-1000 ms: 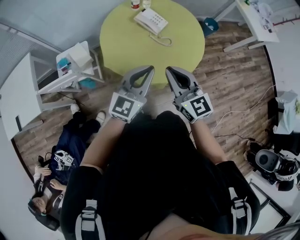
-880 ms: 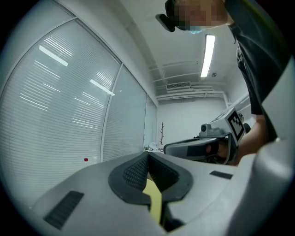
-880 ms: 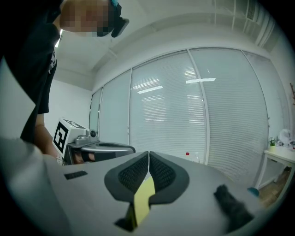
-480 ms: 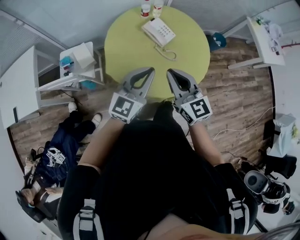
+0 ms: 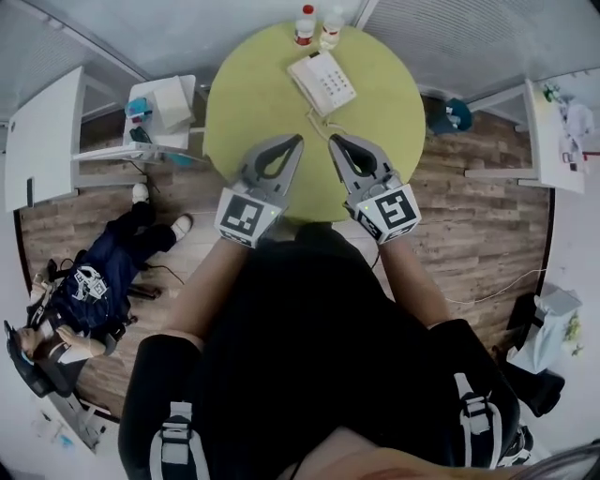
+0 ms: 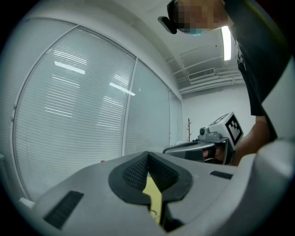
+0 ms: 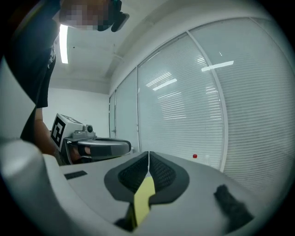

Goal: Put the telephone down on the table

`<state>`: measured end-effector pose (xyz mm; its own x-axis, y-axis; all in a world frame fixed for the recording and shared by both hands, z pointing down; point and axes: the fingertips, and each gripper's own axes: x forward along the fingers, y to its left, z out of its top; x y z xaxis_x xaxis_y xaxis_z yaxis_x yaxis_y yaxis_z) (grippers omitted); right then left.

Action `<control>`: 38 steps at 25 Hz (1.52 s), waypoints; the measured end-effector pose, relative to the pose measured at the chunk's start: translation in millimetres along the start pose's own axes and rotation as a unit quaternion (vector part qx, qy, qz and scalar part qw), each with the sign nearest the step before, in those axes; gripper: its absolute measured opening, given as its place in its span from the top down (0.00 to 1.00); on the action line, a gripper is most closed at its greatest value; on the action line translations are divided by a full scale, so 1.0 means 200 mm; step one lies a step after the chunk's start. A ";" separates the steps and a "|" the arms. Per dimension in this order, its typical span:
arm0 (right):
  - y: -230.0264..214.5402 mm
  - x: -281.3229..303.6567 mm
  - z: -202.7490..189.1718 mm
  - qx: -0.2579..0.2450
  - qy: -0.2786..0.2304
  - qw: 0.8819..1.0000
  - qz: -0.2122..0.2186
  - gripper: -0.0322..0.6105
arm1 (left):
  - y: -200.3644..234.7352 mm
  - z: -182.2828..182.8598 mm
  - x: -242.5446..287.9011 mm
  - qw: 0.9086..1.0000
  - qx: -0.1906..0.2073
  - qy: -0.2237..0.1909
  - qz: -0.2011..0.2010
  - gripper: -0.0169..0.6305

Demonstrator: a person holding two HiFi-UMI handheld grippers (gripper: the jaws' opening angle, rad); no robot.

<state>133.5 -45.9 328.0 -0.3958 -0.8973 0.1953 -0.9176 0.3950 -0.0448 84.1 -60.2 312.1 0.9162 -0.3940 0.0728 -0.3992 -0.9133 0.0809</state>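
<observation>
I hold my left gripper (image 5: 296, 141) and right gripper (image 5: 335, 142) clenched and empty over the table's (image 5: 246, 112) near edge, since the telephone (image 5: 322, 82) lies at its far side, seemingly already set down.

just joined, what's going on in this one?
A person stands at a round green table with tongs in each hand. The left tongs and right tongs are both shut and empty, held side by side over the table's near edge. The white telephone lies on the far side of the table, its cord trailing toward the person, with two small bottles behind it. Neither tongs touches the telephone.
</observation>
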 end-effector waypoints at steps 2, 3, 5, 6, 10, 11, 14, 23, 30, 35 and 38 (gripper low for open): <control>-0.09 0.01 -0.03 0.000 0.006 1.000 0.017 0.92 | -0.01 -0.01 0.07 1.000 -0.004 0.001 0.019 0.96; -0.13 0.01 -0.05 0.000 0.009 1.000 0.025 0.92 | -0.01 -0.02 0.10 1.000 -0.005 0.002 0.028 0.96; -0.19 0.03 -0.08 0.002 0.017 0.999 0.041 0.92 | -0.01 -0.04 0.15 0.999 -0.005 0.005 0.047 0.96; -0.22 0.04 -0.10 0.002 0.023 0.999 0.050 0.92 | -0.01 -0.06 0.18 0.998 -0.006 0.004 0.057 0.96; -0.35 0.12 -0.21 -0.004 0.039 0.997 0.073 0.92 | 0.06 -0.13 0.27 0.994 -0.015 0.000 0.108 0.96; -0.38 0.14 -0.24 -0.004 0.043 0.996 0.076 0.92 | 0.07 -0.15 0.29 0.993 -0.019 0.001 0.121 0.96; -0.46 0.22 -0.33 -0.001 0.054 0.995 0.084 0.92 | 0.12 -0.24 0.34 0.989 -0.027 0.012 0.147 0.96; -0.63 0.53 -0.58 -0.003 0.079 0.993 0.089 0.92 | 0.35 -0.48 0.50 0.983 -0.030 -0.011 0.180 0.96; -0.74 0.75 -0.87 -0.014 0.113 0.991 0.073 0.92 | 0.51 -0.74 0.61 0.982 -0.033 -0.014 0.184 0.96; -0.82 0.89 -1.11 -0.026 0.157 0.985 0.066 0.78 | 0.58 -0.89 0.69 0.982 -0.024 -0.010 0.185 0.96; -0.88 0.96 -1.21 -0.024 0.179 0.982 0.054 0.73 | 0.62 -0.99 0.73 0.983 -0.013 0.001 0.185 0.96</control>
<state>227.6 -240.4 611.4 -0.4444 -0.7264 0.5243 -0.8648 0.5006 -0.0396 161.4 -210.7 528.9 0.7083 -0.6981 0.1045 -0.7055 -0.7048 0.0739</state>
